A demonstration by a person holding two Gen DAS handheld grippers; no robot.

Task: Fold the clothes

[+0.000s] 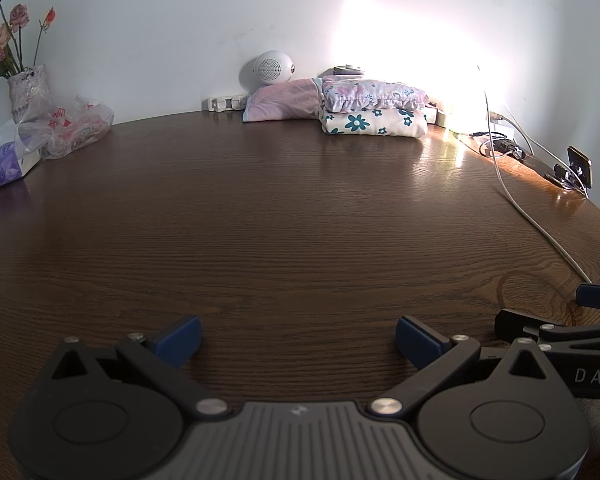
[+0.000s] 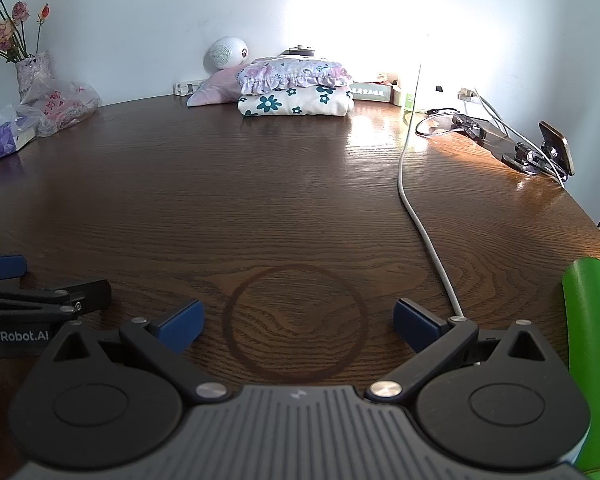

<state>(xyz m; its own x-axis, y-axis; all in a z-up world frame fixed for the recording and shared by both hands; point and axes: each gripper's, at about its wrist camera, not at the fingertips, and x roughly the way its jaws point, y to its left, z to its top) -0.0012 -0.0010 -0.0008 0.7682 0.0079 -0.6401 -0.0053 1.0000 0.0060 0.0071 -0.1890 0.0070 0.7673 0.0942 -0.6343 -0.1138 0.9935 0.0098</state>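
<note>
Folded clothes are stacked at the table's far edge: a cream piece with teal flowers [image 1: 374, 124] [image 2: 296, 105] under a pink floral ruffled piece [image 1: 374, 94] [image 2: 294, 72], with a pink garment [image 1: 280, 100] [image 2: 216, 84] to their left. My left gripper [image 1: 298, 340] is open and empty, low over the bare wood near the front. My right gripper [image 2: 298, 324] is open and empty over a dark ring mark [image 2: 296, 322]. Each gripper shows at the edge of the other's view, the right one [image 1: 560, 320] and the left one [image 2: 40, 292].
A vase of dried roses [image 1: 24, 84], a plastic bag [image 1: 72, 124] and a tissue box [image 1: 4, 168] stand at the far left. A white speaker [image 1: 270, 66] sits by the wall. Cables [image 2: 416, 208] and a phone stand [image 2: 552, 152] lie at the right. A green object [image 2: 592, 340] is at the near right.
</note>
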